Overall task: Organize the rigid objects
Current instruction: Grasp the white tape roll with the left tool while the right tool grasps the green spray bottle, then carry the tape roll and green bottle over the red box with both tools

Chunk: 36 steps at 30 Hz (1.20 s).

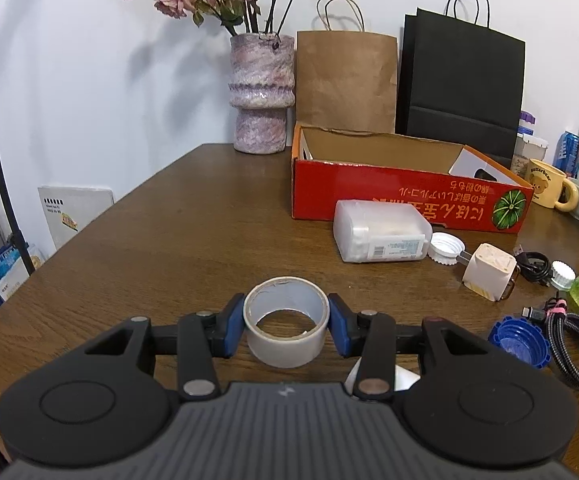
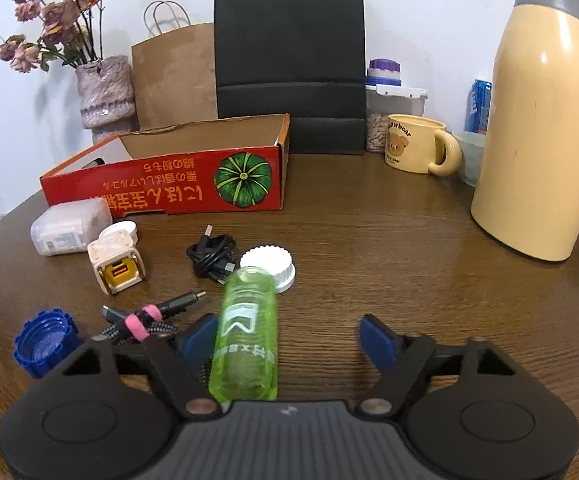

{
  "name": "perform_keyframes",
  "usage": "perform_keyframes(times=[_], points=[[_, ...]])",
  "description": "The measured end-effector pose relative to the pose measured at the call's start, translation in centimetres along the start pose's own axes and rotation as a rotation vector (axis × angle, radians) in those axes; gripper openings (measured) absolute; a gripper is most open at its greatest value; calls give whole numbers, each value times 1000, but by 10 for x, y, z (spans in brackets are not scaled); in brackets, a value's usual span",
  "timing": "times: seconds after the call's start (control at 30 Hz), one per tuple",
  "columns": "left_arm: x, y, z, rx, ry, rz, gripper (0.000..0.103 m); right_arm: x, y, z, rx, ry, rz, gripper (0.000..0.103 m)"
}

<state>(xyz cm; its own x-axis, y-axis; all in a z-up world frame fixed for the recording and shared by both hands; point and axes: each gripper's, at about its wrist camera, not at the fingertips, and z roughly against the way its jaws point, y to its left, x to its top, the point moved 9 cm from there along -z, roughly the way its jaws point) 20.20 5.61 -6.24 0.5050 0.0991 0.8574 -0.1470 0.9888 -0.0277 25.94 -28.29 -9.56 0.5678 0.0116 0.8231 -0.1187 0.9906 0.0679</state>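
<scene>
My left gripper (image 1: 287, 322) is shut on a white tape roll (image 1: 285, 344), its blue pads pressing both sides, over the near part of the brown table. A red open-topped cardboard box (image 1: 369, 192) stands farther back on the right. In the right wrist view a green translucent bottle (image 2: 245, 340) lies on the table between the fingers of my right gripper (image 2: 289, 334). The left pad touches the bottle and the right pad stands well apart from it, so the gripper is open. The red box (image 2: 161, 184) is behind it to the left.
Around the bottle lie a white cap (image 2: 273, 266), black cable (image 2: 211, 256), cream charger cube (image 2: 117, 266), blue cap (image 2: 43, 346), braided cable (image 2: 141, 322) and white plastic case (image 2: 69, 226). Farther off stand a yellow mug (image 2: 417, 144), tall thermos (image 2: 541, 128), vase (image 1: 261, 92) and paper bags (image 1: 461, 80).
</scene>
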Motion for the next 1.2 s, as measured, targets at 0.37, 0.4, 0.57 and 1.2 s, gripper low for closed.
perform_keyframes(times=[0.37, 0.4, 0.57, 1.2], points=[[-3, 0, -2, -17, 9, 9, 44, -2, 5, -1, -27, 13, 34, 31], [-3, 1, -2, -12, 9, 11, 44, -2, 5, 0, -28, 10, 38, 31], [-3, 1, -2, -14, 3, 17, 44, 0, 7, 6, -46, -22, 57, 31], [28, -11, 24, -38, -74, 16, 44, 21, 25, 32, -33, -129, 65, 30]])
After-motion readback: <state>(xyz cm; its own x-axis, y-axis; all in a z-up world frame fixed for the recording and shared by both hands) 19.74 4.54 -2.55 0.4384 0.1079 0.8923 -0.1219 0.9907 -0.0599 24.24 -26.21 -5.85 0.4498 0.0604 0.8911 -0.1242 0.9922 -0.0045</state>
